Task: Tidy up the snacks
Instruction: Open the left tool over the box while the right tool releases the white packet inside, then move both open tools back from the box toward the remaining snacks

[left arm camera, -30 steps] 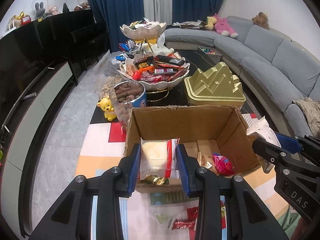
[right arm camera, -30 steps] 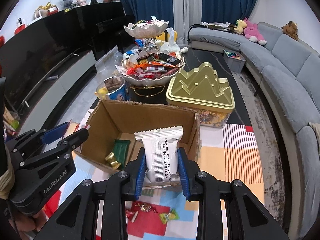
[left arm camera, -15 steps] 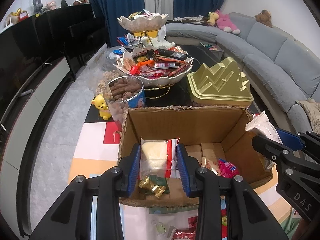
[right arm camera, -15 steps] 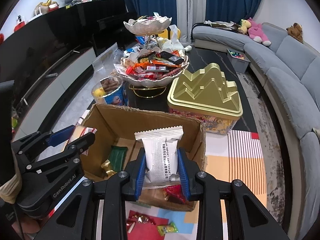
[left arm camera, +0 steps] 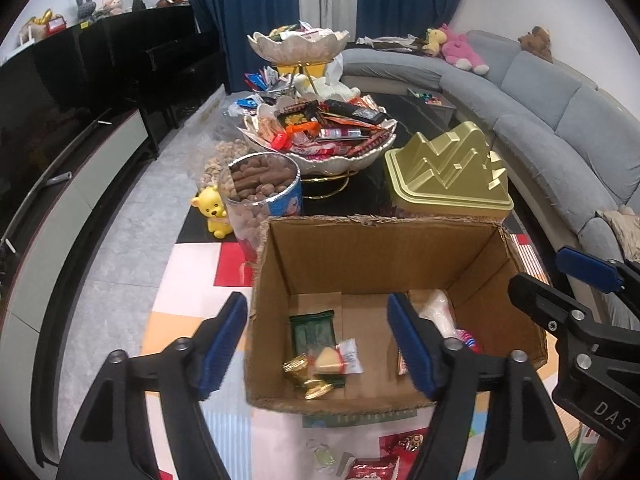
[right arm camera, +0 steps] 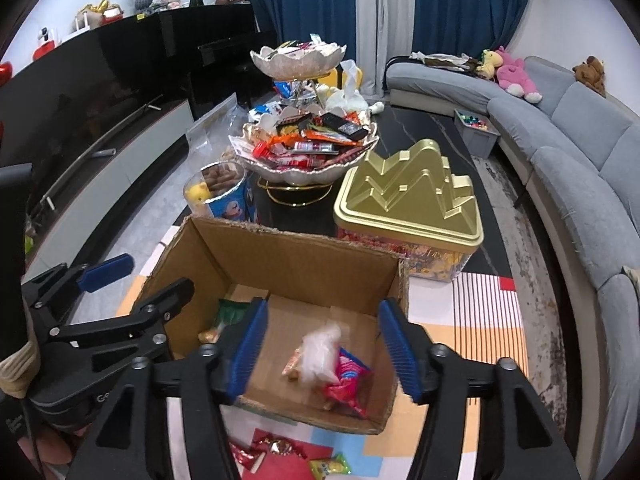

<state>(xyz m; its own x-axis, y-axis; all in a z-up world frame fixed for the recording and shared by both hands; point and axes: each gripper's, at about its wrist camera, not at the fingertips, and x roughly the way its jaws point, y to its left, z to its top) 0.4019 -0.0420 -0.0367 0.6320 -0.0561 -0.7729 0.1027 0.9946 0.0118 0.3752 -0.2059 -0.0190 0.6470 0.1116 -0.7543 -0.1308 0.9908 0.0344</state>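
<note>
An open cardboard box [left arm camera: 380,222] stands on the colourful mat right under both grippers. My left gripper [left arm camera: 316,336] hangs over its near left part, jaws opening, nothing pressed between the pads. Below it lie a cream and red snack packet [left arm camera: 342,360], a green packet [left arm camera: 312,330] and gold candies [left arm camera: 310,382]. My right gripper [right arm camera: 324,340] is over the box's [right arm camera: 296,240] right part, jaws also opening. A white packet [right arm camera: 320,346], blurred, drops free between them onto a red packet [right arm camera: 348,382].
Behind the box stand a gold mountain-shaped tin [left arm camera: 448,172], a two-tier bowl of snacks [left arm camera: 320,136], a tub of brown biscuits [left arm camera: 264,184] and a yellow bear [left arm camera: 212,216]. Loose candies [left arm camera: 384,456] lie on the mat in front. A grey sofa [left arm camera: 560,128] curves along the right.
Both grippers have opened. The cream packet left the left jaws and lies in the box; the white packet left the right jaws and is falling in.
</note>
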